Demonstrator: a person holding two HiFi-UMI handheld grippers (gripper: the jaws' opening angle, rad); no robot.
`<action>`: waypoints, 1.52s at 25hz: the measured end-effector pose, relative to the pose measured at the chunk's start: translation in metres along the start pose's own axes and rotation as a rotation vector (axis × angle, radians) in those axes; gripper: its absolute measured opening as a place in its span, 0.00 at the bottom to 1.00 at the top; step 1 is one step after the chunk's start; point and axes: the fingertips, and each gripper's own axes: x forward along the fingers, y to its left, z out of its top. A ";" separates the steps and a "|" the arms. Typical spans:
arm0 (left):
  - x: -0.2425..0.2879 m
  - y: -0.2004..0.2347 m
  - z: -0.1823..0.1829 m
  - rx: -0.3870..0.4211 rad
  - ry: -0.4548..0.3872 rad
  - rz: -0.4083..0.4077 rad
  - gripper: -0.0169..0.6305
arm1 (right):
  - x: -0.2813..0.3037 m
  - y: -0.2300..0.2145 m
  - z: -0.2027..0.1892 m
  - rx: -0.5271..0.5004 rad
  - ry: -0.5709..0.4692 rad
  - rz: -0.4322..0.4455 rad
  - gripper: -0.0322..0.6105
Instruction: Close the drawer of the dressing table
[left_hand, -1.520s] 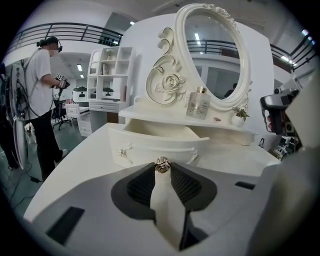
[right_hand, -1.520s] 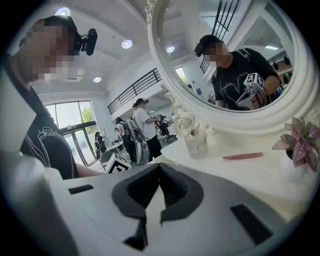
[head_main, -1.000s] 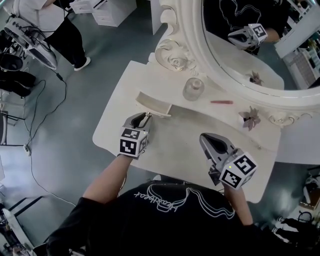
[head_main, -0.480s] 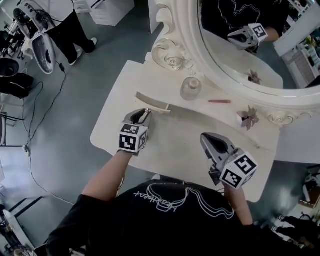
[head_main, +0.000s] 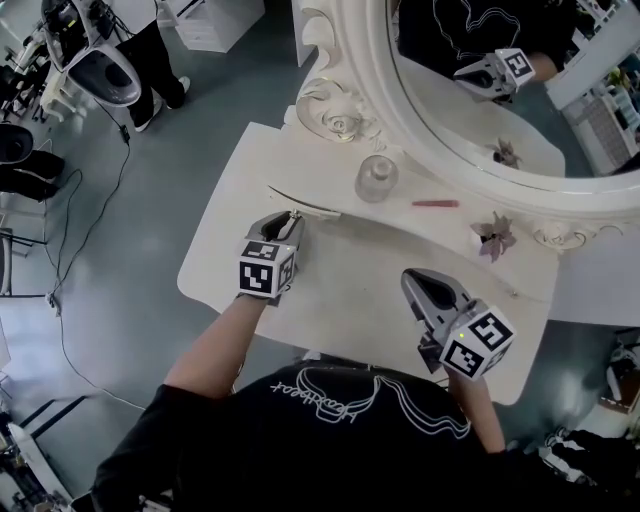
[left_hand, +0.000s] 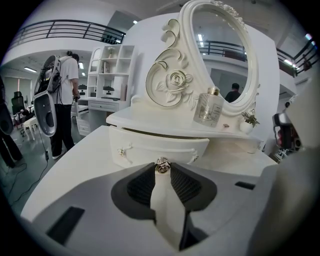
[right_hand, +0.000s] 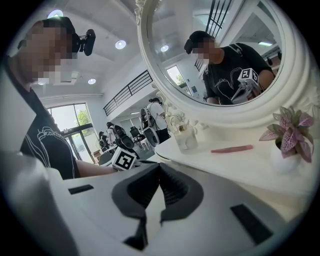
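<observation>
- Two jaws of my left gripper (head_main: 291, 217) are pinched on the small metal knob (left_hand: 161, 165) at the middle of the drawer (left_hand: 165, 146) front, with nothing else between them.
- My right gripper (right_hand: 159, 167) hovers over the tabletop, well apart from the drawer, with its jaws closed on nothing.
- That drawer sits under the raised shelf at the left end of the dressing table (head_main: 225, 255). It juts out only a little. I'd guess a narrow sliver is left to close, though the shelf's overhang hides the gap.
- It looks stiff and light: a curved, cream-painted front that should slide easily.
- The knob is tiny, round and shiny, so probably slippery. I judge a straight push through it safer than any twist.
- A glass perfume bottle (left_hand: 208, 106) stands on the shelf just above the drawer, so a hard shove could rattle it.
- Around it are glossy cream surfaces and a carved rose scroll (left_hand: 169, 85) beside the oval mirror (head_main: 480, 90).
</observation>
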 end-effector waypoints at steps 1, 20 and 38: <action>0.001 0.000 0.001 0.000 -0.001 0.001 0.18 | -0.001 -0.001 0.000 0.001 0.001 -0.002 0.05; 0.024 0.000 0.015 -0.012 -0.017 0.011 0.17 | -0.004 -0.015 0.002 0.012 -0.001 -0.029 0.05; 0.013 -0.006 0.021 0.021 -0.038 -0.018 0.26 | -0.001 0.000 0.000 0.006 -0.009 -0.006 0.06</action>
